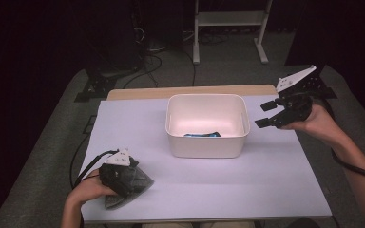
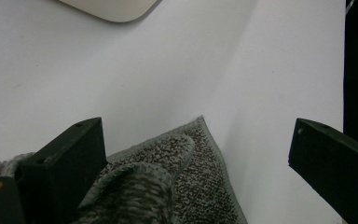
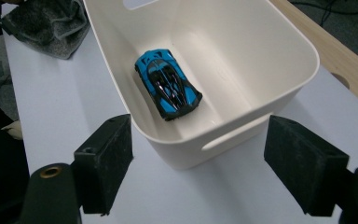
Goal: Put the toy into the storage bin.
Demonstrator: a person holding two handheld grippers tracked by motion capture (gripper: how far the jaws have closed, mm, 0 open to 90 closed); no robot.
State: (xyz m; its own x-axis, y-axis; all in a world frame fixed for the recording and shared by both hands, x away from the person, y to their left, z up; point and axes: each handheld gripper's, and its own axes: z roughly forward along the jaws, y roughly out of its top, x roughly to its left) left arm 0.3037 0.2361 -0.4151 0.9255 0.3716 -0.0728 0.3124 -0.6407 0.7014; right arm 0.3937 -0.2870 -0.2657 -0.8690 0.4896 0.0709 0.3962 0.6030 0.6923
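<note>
**Blue car in the bin, right tool wide beside it**

Blue and black, the toy car (image 3: 168, 84) lies flat on the floor of the white bin (image 1: 205, 147), close to the near wall as the high view has it. In the right gripper view its long axis runs on a slant along that wall, one end toward the near end of the bin, where the handle slot is. The right tool (image 1: 266, 114) hangs in the air just off the bin's right end, above rim level, with its jaws wide apart and nothing between them. From that tool the car lies ahead and below, past the rim, so a reach for it would likely have to go over the wall and then down. A grip across the car's narrow width looks the better fit.

Over at the near left corner of the surface (image 1: 247, 190), the left tool (image 2: 205, 154) rests low over a grey towel (image 1: 133, 183). Its jaws also stand wide, with a fold of cloth lying by one of them but not pinched. That hand is well apart from the bin, so the right hand is clearly nearer the car.
</note>
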